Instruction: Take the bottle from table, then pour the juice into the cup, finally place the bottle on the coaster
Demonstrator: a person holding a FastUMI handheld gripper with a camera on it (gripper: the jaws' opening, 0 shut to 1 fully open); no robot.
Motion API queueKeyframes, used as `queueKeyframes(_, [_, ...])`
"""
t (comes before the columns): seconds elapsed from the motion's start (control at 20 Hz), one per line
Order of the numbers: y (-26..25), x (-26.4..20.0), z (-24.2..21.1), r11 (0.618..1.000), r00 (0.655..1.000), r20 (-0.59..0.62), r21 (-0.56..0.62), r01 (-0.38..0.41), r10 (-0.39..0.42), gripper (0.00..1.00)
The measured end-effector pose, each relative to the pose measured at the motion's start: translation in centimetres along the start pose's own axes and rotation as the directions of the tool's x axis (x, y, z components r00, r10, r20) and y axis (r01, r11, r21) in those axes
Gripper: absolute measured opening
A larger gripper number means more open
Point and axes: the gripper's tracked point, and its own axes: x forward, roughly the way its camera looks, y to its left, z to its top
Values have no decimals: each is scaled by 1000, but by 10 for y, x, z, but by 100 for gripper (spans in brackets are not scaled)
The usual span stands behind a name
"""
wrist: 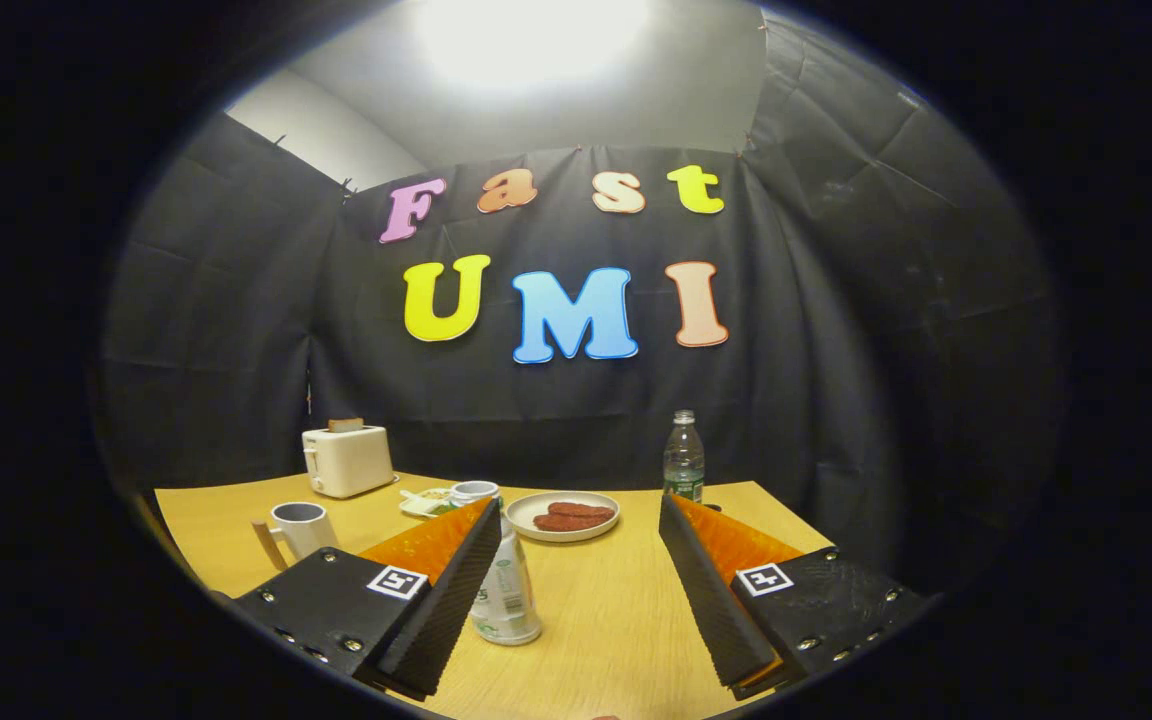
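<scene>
Wood table, bottle by open gripper

The gripper sits low in the frame with its fingers spread wide apart over a wooden table, and a white bottle stands upright just inside the left finger, partly hidden behind it; whether they touch cannot be told. Left of centre a grey cup with a pale handle stands beside that finger, with a cream toaster behind it. Mid-frame, beyond the fingers, a plate holds reddish food, and a clear water bottle stands upright at the table's far edge, right of centre.
</scene>
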Motion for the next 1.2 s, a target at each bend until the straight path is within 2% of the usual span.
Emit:
queueKeyframes(0.35, [41,14,-31,996,995,-48,4,-85,85,97])
queueKeyframes(1.2, [61,74,-109,994,973,-203,57,-96,106,97])
